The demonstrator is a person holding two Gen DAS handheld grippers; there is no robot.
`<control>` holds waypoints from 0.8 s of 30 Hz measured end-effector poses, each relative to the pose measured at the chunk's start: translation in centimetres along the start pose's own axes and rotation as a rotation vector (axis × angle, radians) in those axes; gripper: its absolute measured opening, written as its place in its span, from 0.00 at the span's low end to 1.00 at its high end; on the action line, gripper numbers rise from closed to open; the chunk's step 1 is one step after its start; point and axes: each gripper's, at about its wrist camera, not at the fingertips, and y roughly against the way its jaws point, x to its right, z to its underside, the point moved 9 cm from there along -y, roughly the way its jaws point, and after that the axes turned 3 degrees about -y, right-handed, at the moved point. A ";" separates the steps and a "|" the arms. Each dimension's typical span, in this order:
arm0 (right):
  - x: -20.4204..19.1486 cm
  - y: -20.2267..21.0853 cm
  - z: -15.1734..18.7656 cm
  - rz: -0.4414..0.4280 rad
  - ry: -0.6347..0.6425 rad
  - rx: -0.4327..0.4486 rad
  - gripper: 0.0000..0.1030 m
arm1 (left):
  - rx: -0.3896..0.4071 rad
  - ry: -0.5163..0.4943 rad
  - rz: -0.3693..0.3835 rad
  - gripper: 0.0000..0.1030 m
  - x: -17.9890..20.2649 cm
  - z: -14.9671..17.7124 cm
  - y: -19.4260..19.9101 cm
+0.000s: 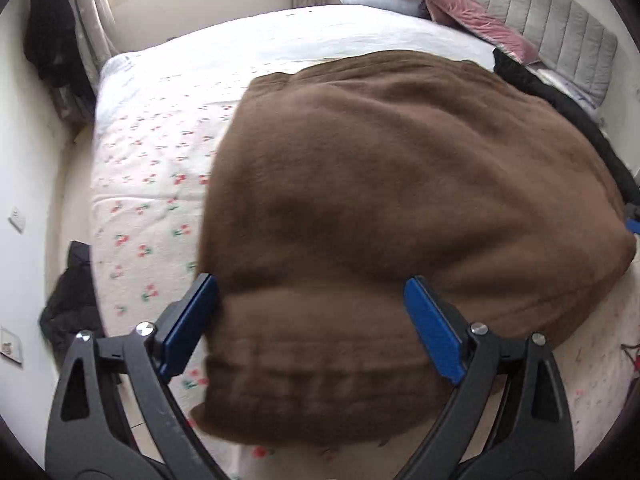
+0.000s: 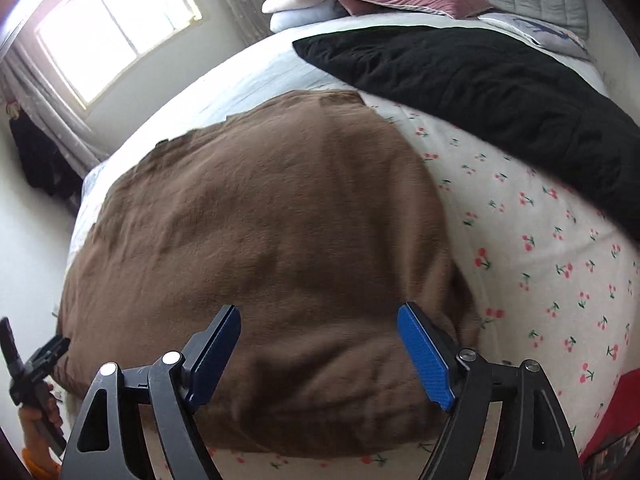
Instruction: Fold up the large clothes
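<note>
Because the brown garment (image 1: 400, 184) looked thick, fleecy and limp, it would probably sag and drag under its own weight when lifted, so the firmest holds seemed to be the two near corners of its folded edge, one for each gripper, pinching through all the layers at once. It lay spread on the cherry-print bedsheet (image 1: 148, 184), filling the centre and lower half of both views, with its near edge at the bottom of the frame looking doubled into a soft roll. Its surface was plush and matte, an even dark brown with shallow creases, and it seemed at least partly folded already.

Left gripper (image 1: 312, 300) had its blue pads wide apart, hovering over the near edge and clamping nothing. Right gripper (image 2: 320, 324) likewise stood spread, poised over the near edge at lower centre and holding nothing. A black garment (image 2: 500, 92) lay across the upper right of the right wrist view, beside the brown one, and pillows (image 2: 320, 0) sat along the top.
</note>
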 end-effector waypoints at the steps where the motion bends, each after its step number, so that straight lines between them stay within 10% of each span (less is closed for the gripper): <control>1: 0.5 1.0 -0.1 0.021 -0.015 0.017 0.79 | -0.013 0.015 -0.025 0.92 -0.5 0.2 0.6; 9: -7.1 8.3 4.0 0.063 0.162 0.132 0.86 | -0.007 0.213 0.139 0.99 4.5 0.5 7.2; 24: -9.8 5.9 12.7 0.135 0.294 0.051 0.89 | -0.057 0.073 0.109 0.99 14.7 6.3 7.2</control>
